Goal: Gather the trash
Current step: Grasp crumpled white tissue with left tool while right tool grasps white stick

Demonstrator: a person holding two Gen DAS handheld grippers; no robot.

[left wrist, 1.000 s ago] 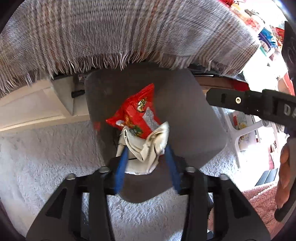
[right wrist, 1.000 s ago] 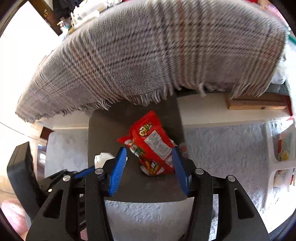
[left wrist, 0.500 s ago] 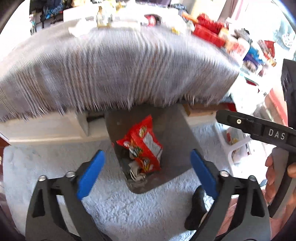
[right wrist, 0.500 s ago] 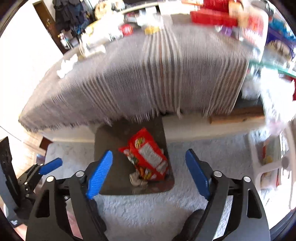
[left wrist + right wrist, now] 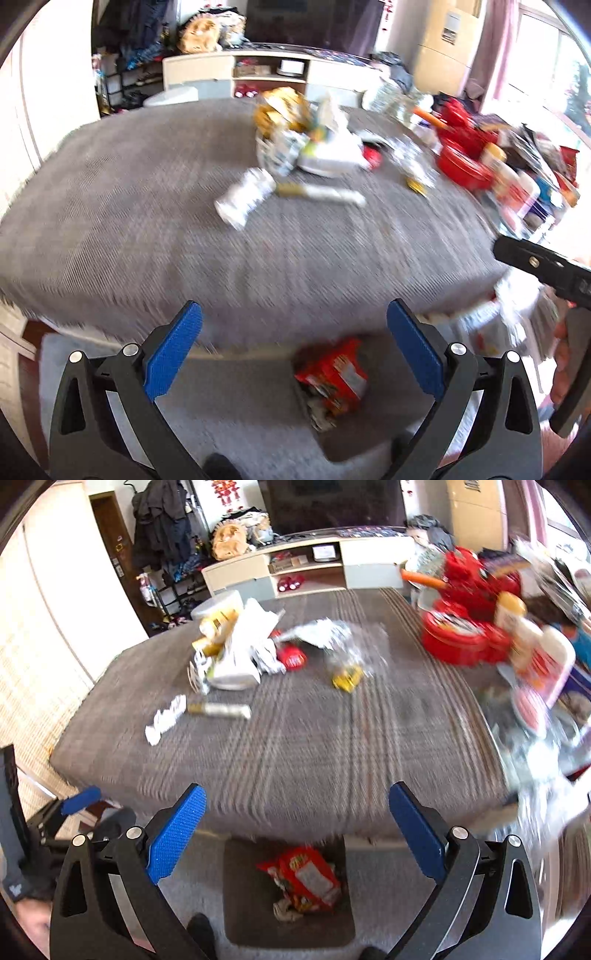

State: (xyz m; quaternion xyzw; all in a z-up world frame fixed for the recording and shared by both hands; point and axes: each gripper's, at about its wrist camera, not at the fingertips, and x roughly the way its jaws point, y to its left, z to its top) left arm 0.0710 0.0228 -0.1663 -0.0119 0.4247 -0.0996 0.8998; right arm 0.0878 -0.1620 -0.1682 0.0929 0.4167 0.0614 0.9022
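Observation:
Both grippers are open and empty, raised above the table's near edge. My left gripper [image 5: 295, 347] and right gripper [image 5: 297, 830] look across a table with a grey plaid cloth [image 5: 314, 738]. On it lie a crumpled white tissue [image 5: 166, 720], a rolled wrapper [image 5: 218, 709], a yellow wrapper [image 5: 347, 679], a small red packet [image 5: 293, 658] and a heap of paper and wrappers [image 5: 236, 646]. Below, a dark grey bin [image 5: 240, 923] on the floor holds a red snack bag [image 5: 306, 878] and a crumpled tissue [image 5: 286, 910]. The bag also shows in the left wrist view [image 5: 332, 376].
Red tins [image 5: 458, 638], bottles and boxes crowd the table's right side. A white fluffy rug [image 5: 240, 424] lies under the bin. A low TV cabinet [image 5: 310, 568] stands behind the table. The right gripper's black body [image 5: 546, 266] shows at the left view's right edge.
My left gripper let go of the crumpled tissue, which now lies in the bin. Both grippers opened wide and rose from the bin to above the table's edge.

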